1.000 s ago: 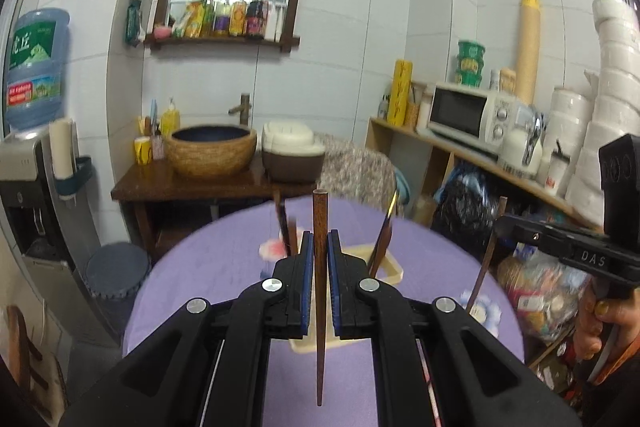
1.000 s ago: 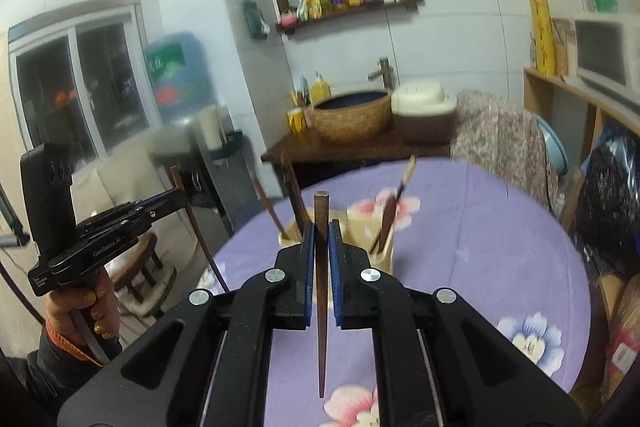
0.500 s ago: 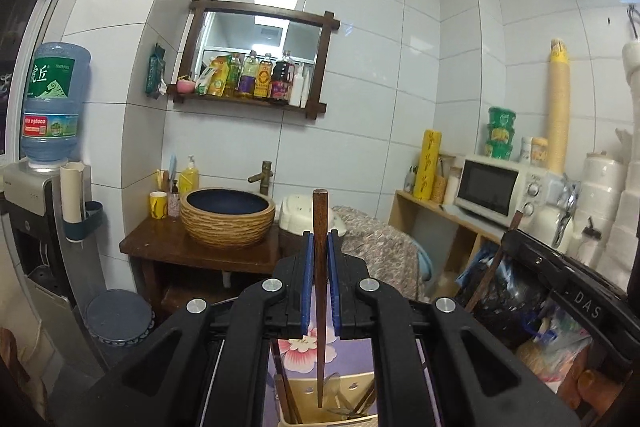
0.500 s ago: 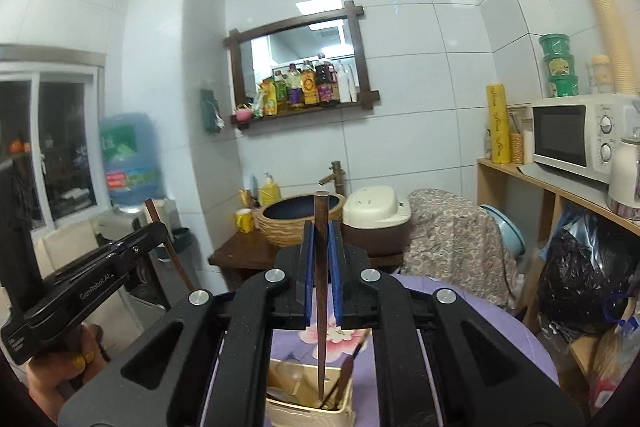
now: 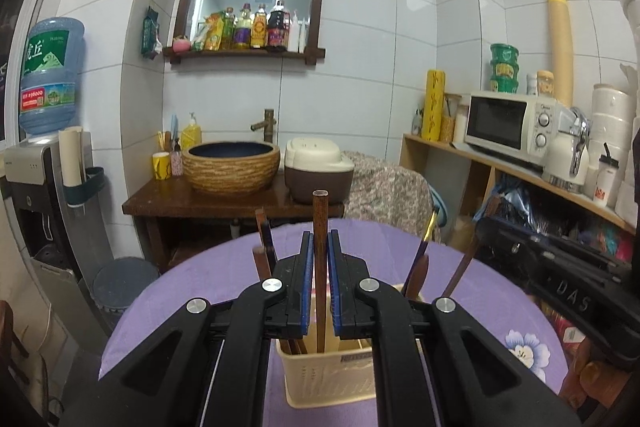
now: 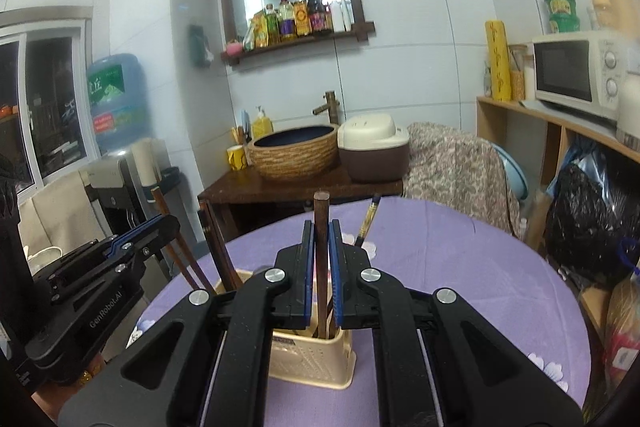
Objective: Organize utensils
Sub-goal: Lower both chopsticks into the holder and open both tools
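The left gripper (image 5: 320,259) is nearly closed, its blue-lined fingers (image 5: 306,279) pinching a dark wooden chopstick (image 5: 320,227) that stands upright between them. The chopstick's lower end reaches down inside a cream plastic utensil basket (image 5: 320,375) on the purple floral tabletop (image 5: 200,279). The right gripper (image 6: 320,255) is in the same state, clamped on a second dark wooden chopstick (image 6: 321,223) held vertical, with its lower tip inside the same utensil basket (image 6: 316,359). Both grippers point forward and roughly level over the basket, one from each side; in the right wrist view the left gripper's body appears at the left edge, and in the left wrist view the right gripper's body shows at the right edge. Several other wooden utensils (image 5: 264,247) and a blue-handled piece (image 5: 424,247) lean in the basket. Whether either chopstick tip touches the basket floor cannot be told.
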`<state>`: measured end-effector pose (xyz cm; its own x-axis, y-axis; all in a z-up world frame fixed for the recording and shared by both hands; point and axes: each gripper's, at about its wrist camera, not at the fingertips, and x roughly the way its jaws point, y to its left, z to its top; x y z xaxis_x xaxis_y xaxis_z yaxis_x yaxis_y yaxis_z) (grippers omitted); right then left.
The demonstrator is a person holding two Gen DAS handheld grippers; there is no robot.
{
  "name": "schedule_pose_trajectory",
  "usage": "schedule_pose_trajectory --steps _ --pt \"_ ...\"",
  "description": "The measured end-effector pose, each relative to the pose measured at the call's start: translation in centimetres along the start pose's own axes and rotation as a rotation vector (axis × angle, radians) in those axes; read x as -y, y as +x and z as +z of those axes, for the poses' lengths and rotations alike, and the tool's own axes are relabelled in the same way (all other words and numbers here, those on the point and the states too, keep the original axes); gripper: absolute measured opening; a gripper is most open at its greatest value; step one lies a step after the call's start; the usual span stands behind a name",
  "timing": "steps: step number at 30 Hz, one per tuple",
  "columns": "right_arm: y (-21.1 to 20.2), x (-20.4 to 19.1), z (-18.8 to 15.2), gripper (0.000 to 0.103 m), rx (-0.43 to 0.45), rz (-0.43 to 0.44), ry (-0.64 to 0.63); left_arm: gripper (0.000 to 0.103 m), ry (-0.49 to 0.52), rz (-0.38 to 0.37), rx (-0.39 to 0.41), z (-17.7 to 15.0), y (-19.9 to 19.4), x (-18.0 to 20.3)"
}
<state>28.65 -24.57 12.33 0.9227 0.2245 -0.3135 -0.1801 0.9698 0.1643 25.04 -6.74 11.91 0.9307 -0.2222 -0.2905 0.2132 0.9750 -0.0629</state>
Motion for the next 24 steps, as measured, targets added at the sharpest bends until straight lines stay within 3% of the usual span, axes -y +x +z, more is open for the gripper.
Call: schedule_pose_trajectory --steps 6,13,15,16,17,18,20,24 --pt "0.0 0.2 0.2 0.008 -0.015 -0.001 0.002 0.008 -0.012 -0.008 -0.053 -1.4 0.9 -0.6" --pt "0.2 0.4 -0.2 0.008 -0.034 -0.008 -0.002 0.009 -0.005 -0.028 -0.057 -1.8 0.5 -0.8" --pt "0.0 0.6 -0.3 0.009 -0.035 -0.009 0.002 0.018 -0.010 -0.037 -0.062 -2.0 0.2 -0.9" --pt "-0.1 0.6 -0.4 0.010 -0.035 -0.008 0.000 0.032 -0.015 -0.042 -0.061 -2.0 0.0 -1.0" --pt "-0.2 0.7 -0.5 0.014 -0.035 -0.009 -0.003 0.046 -0.024 -0.049 -0.054 -2.1 -0.3 -1.0" --pt "-0.4 0.7 -0.5 0.020 -0.031 -0.014 -0.009 0.050 -0.028 -0.055 -0.043 -2.1 -0.7 -1.1" --pt "-1.0 0.8 -0.7 0.062 -0.008 -0.027 -0.020 0.059 -0.024 -0.065 -0.016 -2.2 -1.8 -1.0" --pt "-3.0 0.8 -1.3 0.073 0.045 -0.061 -0.069 0.074 -0.013 -0.085 0.023 -3.3 -4.3 -1.0"
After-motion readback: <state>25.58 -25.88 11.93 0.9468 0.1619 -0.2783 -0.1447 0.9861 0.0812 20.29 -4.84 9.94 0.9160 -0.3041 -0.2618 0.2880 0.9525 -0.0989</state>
